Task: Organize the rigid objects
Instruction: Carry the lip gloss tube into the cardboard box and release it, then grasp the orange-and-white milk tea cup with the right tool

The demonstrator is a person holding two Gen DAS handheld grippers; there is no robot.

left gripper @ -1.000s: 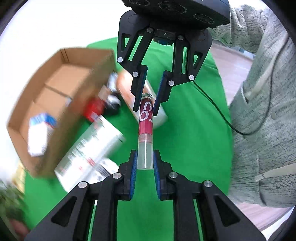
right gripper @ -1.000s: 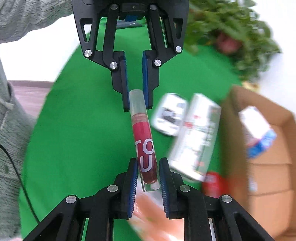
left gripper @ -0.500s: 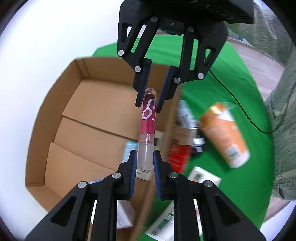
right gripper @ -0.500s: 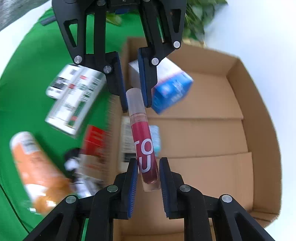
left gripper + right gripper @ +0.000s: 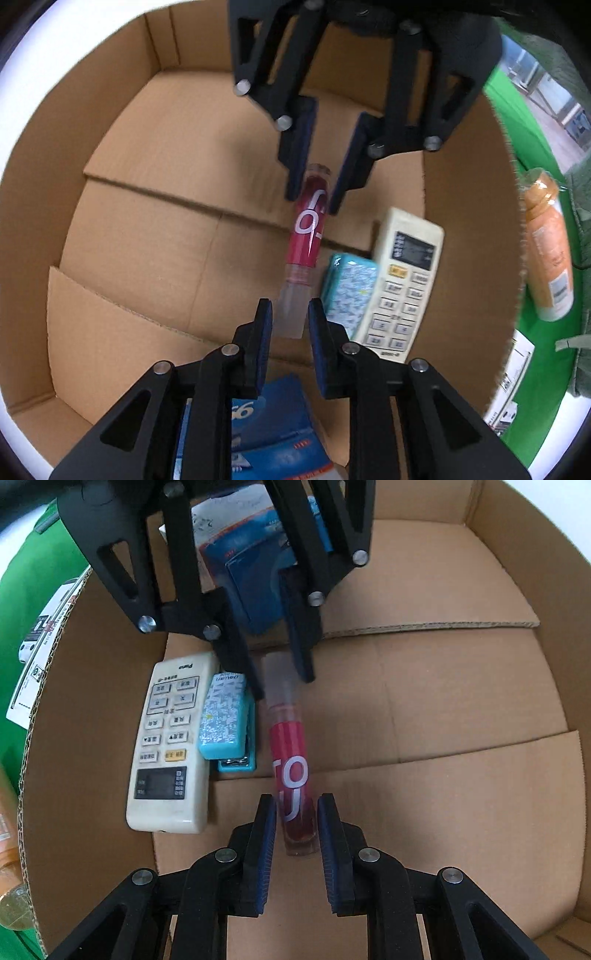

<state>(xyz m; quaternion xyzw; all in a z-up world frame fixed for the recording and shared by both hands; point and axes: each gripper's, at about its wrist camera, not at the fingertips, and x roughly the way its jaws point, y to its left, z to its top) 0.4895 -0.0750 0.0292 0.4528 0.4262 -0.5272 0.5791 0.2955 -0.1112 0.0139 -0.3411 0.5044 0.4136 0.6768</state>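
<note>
Step in hand, by judgement: laying the tube down inside the box, with most of the task's work for this thing done already. Left tool pinching the clear cap end, right tool pinching the red bottom end, so one tube carried between two tools facing each other, low over the cardboard floor; impossible to tell whether touching the floor or a little above it. Just to the right of the left tool, and to the left of the right tool, a blue stapler and beyond it a white remote, both lying along the same direction as the tube. Under the left tool, close to its fingers, a blue packet. For doing it well: lower both ends together and level, so that no end drops first and rolls. Set the tube parallel to the stapler, just beside it but not on top of it. Open one tool first, only a little, then the other, and check that the round tube does not roll toward the free floor on the far side from the stapler. Pull each tool straight back along its own fingers, not sideways, to avoid pushing the stapler or catching the packet. Avoid squeezing harder, since the cap looks like thin plastic.
</note>
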